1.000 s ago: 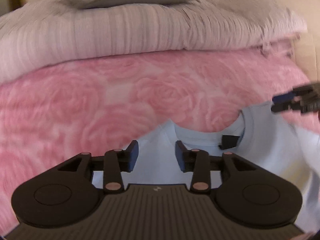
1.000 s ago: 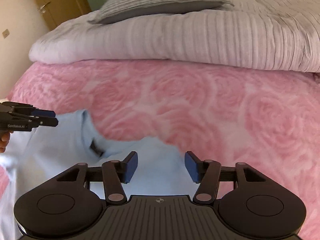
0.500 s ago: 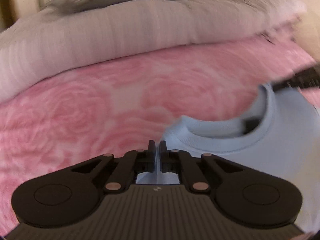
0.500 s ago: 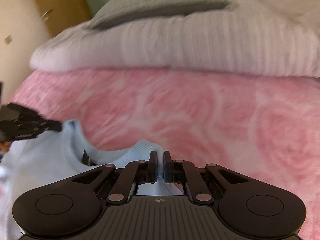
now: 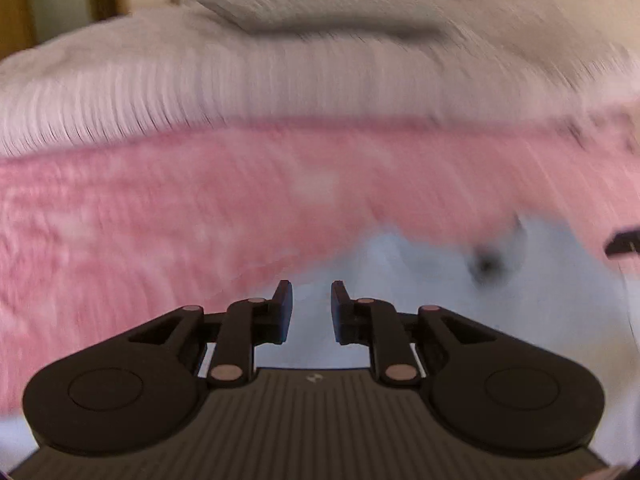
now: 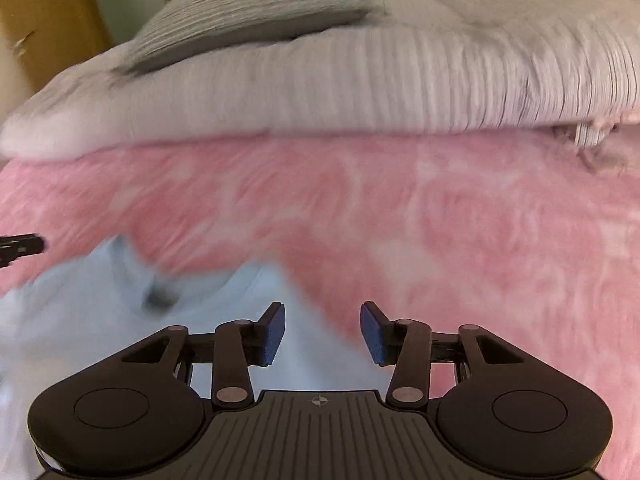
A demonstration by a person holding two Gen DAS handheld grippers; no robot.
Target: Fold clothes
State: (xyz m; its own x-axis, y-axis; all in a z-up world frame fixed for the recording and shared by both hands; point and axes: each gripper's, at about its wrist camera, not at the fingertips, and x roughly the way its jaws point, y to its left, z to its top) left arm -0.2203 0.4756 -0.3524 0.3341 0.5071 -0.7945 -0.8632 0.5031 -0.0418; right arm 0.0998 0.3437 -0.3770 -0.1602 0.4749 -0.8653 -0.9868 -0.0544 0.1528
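A light blue T-shirt (image 5: pixel 460 300) lies on the pink rose-patterned blanket (image 5: pixel 200 200), its collar and dark neck label blurred. In the left wrist view my left gripper (image 5: pixel 311 308) is open above the shirt's left shoulder, nothing between its fingers. In the right wrist view the same shirt (image 6: pixel 100 320) fills the lower left, and my right gripper (image 6: pixel 322 332) stands open over its right shoulder edge, where blue cloth meets the blanket (image 6: pixel 440 220). Each gripper's tip shows at the edge of the other's view: the right gripper (image 5: pixel 622 242), the left gripper (image 6: pixel 22 246).
A folded pale striped duvet (image 6: pixel 360 80) with a grey pillow (image 6: pixel 248 16) on top lies across the far side of the bed. A wooden door (image 6: pixel 48 12) stands at the back left.
Both grippers shut on the shirt's shoulders half a second ago and have now opened, letting the cloth go. Both views are blurred by motion, with the cameras pulling up and back.
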